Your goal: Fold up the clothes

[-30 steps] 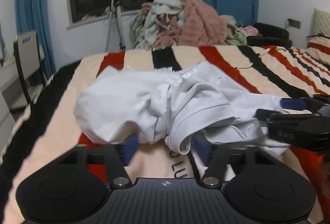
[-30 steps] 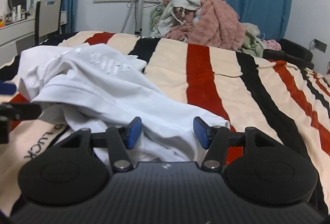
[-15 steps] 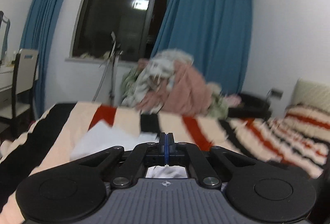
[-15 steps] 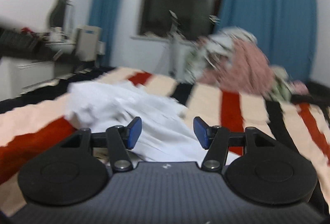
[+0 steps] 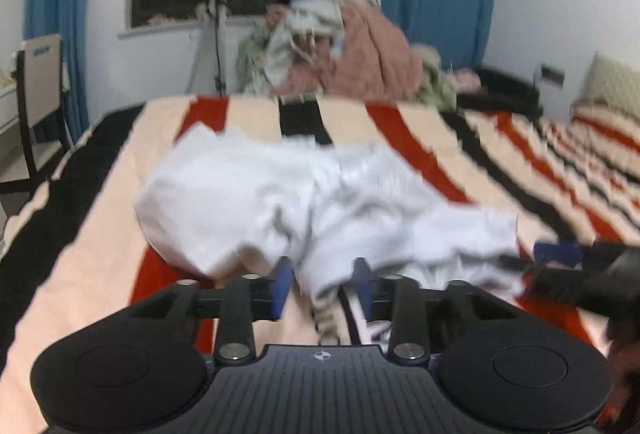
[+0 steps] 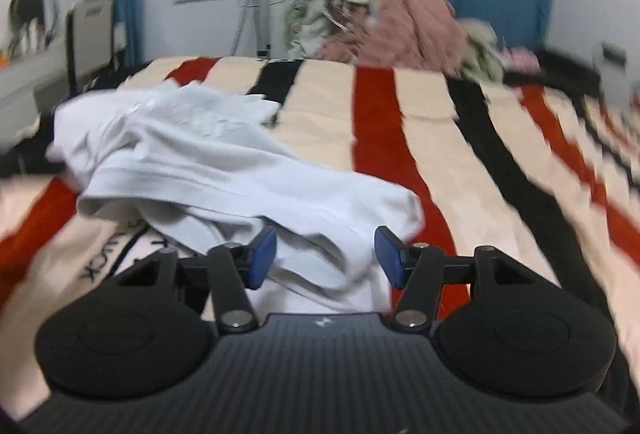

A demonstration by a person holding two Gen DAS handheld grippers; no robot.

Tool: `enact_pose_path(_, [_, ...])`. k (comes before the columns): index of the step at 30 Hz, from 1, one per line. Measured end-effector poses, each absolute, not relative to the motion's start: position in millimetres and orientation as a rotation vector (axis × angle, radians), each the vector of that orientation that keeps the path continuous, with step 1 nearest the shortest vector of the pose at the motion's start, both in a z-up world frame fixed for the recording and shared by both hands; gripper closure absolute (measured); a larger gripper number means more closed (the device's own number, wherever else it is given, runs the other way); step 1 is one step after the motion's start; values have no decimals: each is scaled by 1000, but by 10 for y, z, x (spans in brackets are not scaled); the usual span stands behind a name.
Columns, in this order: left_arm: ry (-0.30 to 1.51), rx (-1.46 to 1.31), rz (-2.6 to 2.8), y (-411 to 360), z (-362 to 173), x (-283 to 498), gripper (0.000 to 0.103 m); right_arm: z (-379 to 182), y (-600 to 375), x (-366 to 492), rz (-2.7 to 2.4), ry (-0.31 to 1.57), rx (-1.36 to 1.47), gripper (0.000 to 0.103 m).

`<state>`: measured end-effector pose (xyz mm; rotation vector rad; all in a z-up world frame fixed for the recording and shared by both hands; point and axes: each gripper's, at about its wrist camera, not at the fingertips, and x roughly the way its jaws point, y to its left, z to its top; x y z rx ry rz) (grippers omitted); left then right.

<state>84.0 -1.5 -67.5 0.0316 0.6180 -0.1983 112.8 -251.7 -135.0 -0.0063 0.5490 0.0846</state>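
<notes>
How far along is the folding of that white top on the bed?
Barely begun. Done: nothing; the white garment lies crumpled on the striped bedspread. In hand: the left gripper is opening and the right gripper closing around its near edge, neither pinching yet. Left: spreading it flat, then every fold.

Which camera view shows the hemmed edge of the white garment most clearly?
The right wrist view: the white garment lies sharper there, and its stitched hem runs plainly across the near fold. In the left wrist view the same garment is blurred, so only crumpled folds show and no hem line is clear.
</notes>
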Motion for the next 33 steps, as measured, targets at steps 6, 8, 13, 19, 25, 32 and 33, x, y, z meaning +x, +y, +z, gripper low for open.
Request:
enact_pose_path(6, [713, 92, -113, -86, -1029, 1088, 63, -1492, -2451, 1256, 71, 586, -54, 63])
enact_pose_path(8, [701, 48, -90, -28, -1036, 1156, 80, -1568, -2412, 1346, 61, 609, -77, 64])
enact_pose_path(13, [595, -79, -120, 103, -852, 1089, 101, -1509, -2541, 1366, 45, 544, 18, 96])
enact_pose_path(19, [396, -172, -165, 247, -406, 688, 101, -1160, -2580, 1021, 100, 319, 82, 99])
enact_pose_path(25, [181, -284, -236, 488, 94, 101, 101, -664, -2605, 267, 173, -121, 113, 99])
enact_pose_path(32, [166, -288, -285, 569, 163, -278, 101, -693, -2571, 187, 178, 10, 118, 98])
enact_pose_path(33, [173, -283, -286, 558, 156, -285, 101, -728, -2584, 220, 183, 57, 133, 97])
